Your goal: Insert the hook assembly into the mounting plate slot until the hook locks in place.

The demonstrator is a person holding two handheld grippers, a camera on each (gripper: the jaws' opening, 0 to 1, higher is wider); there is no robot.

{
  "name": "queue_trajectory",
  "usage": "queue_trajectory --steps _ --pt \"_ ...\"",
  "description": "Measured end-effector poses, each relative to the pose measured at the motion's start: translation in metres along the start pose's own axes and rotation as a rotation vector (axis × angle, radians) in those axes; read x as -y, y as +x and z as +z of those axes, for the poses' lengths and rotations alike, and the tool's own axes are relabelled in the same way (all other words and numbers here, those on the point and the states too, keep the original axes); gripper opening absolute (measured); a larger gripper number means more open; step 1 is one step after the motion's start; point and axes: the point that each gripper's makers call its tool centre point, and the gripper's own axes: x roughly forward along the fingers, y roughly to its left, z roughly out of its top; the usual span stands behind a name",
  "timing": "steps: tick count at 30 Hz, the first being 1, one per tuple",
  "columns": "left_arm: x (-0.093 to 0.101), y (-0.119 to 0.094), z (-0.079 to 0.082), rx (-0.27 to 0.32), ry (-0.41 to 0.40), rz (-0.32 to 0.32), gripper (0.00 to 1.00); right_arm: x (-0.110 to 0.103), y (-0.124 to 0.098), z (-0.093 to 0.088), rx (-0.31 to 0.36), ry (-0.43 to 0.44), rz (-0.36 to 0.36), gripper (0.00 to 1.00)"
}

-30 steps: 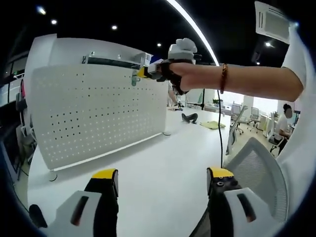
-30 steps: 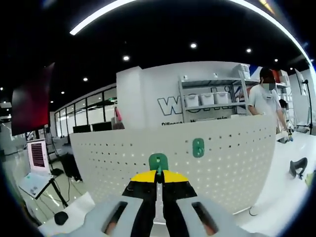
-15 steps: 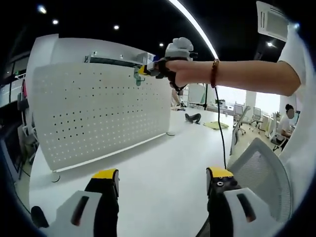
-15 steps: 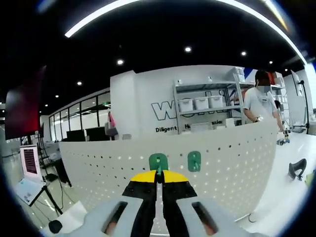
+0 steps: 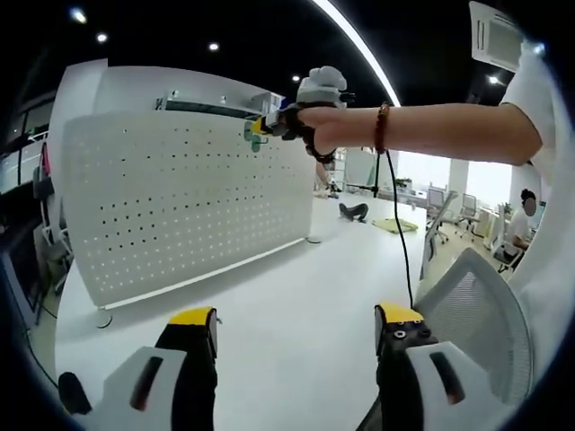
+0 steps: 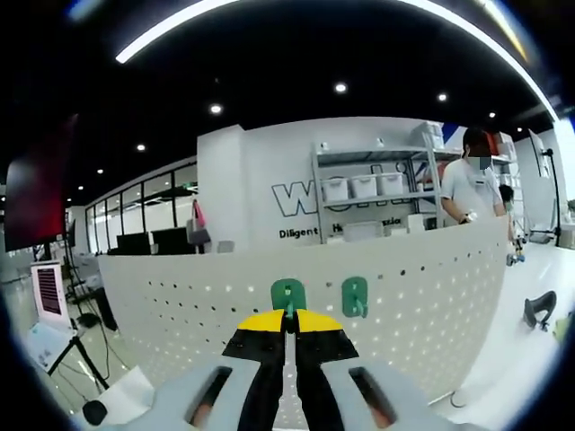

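My right gripper (image 6: 287, 316) has its 2 jaws pinched on a green hook (image 6: 287, 294), held up near the top edge of the white pegboard (image 6: 422, 296). A second green hook (image 6: 355, 296) already sits on the board just beside it. My left gripper (image 5: 292, 319) hangs low over the white table (image 5: 287, 287), jaws spread with nothing between them.

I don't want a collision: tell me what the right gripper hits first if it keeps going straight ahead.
Probably the white pegboard, near its top edge. The right gripper holds a green hook pointing at it, just left of a mounted green hook. Depth is unclear.
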Motion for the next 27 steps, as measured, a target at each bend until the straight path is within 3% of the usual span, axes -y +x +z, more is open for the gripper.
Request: queue_trajectory --steps 14,27 --pt "-0.008 -0.003 -0.008 -0.018 -0.017 0.015 0.74 0.006 0.014 -0.002 -0.009 -0.005 -0.011 0.01" --pt "-0.011 -0.008 0.0 -0.001 -0.022 0.029 0.73 0.01 0.025 -0.005 -0.012 0.018 -0.016 0.01"
